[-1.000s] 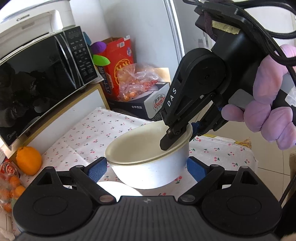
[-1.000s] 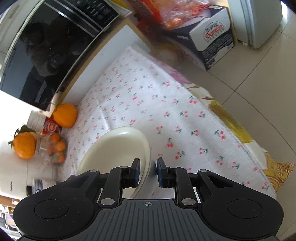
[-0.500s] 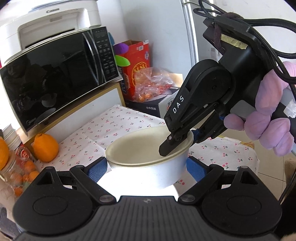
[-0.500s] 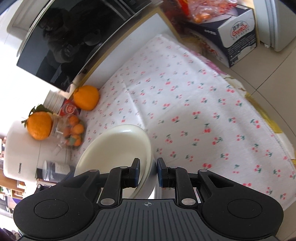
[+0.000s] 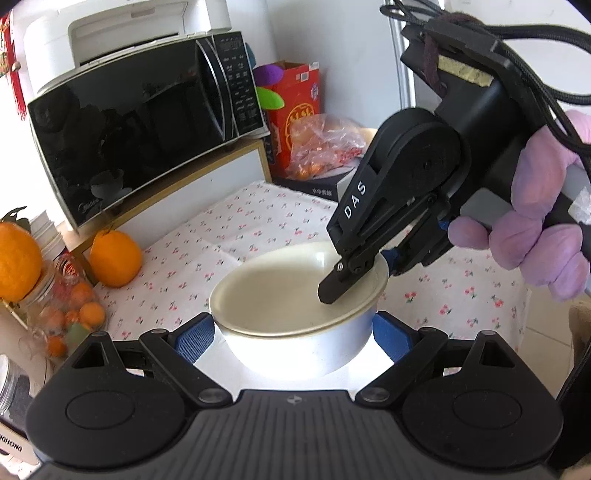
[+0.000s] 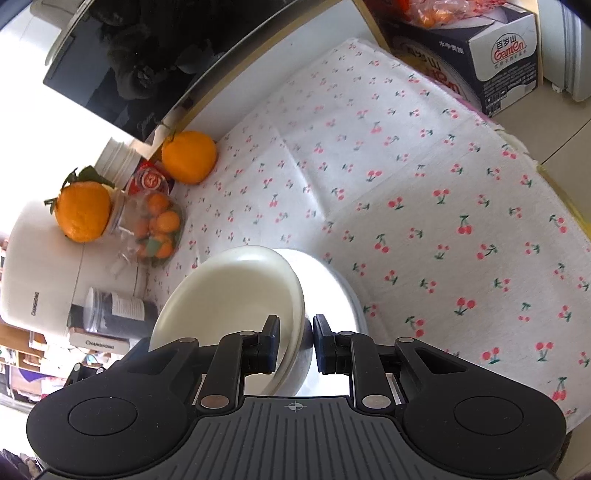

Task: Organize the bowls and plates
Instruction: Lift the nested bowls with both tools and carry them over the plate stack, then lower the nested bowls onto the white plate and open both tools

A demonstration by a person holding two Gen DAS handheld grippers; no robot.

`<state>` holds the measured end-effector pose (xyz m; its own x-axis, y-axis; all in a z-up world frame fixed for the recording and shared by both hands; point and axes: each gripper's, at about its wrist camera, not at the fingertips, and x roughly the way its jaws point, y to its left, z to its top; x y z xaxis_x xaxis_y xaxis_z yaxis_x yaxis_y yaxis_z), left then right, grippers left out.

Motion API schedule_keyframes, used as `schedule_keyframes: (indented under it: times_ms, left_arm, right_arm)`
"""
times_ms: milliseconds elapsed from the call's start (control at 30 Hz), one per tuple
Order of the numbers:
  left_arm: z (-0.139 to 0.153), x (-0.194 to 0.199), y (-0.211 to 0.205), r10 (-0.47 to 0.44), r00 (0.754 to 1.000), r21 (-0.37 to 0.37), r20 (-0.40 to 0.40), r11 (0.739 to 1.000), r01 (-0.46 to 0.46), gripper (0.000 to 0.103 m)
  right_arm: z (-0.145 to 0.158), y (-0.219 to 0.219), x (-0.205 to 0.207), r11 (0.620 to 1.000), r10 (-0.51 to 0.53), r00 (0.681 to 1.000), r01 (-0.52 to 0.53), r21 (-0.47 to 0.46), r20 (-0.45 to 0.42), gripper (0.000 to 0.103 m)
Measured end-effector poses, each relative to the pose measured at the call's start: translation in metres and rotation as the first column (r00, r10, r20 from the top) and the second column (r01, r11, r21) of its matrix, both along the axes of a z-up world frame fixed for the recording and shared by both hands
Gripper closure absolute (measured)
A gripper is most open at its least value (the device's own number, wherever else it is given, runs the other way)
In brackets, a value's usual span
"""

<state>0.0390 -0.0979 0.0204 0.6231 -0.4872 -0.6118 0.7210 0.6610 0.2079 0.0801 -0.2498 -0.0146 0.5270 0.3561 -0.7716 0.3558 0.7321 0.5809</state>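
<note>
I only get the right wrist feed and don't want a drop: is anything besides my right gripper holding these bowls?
Observer: Yes. The left gripper clamps the white bowl between its blue pads, one on each side.
Operator: How does the cream bowl sit?
Observer: The cream bowl is nested inside, with its rim just above the white one.
Operator: What's on top of the microwave?
Observer: A white printer sits on the microwave.

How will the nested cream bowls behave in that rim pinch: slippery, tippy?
Likely slippery: the bowls look smooth and glossy, and the right claw pinches only the rim wall. Probably rigid and breakable. The inner bowl seems to sit loose and could shift if tilted; the left claw flanks the outer wall.
</note>
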Motion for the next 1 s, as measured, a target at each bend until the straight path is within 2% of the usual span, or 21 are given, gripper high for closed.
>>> schedule_keyframes:
  times_ms: [633,833,1000]
  left_arm:
    - [-0.026,0.01,0.016,0.041,0.997,0.105,-0.067,0.994,-0.034,0.013]
    - [-0.027,0.012,0.018,0.046,0.996,0.097,-0.077,0.995,-0.038,0.013]
    - [-0.03,0.011,0.014,0.048,0.996,0.118,-0.071,0.992,-0.039,0.015]
  right_arm:
    - [-0.02,0.031,0.011,0.995,0.05,0.999,-0.05,-0.088,-0.003,0.084]
    - [-0.016,0.033,0.009,0.992,0.061,0.998,-0.058,-0.114,0.022,0.084]
    - [-0.015,0.034,0.009,0.99,0.071,0.997,-0.068,-0.127,0.015,0.084]
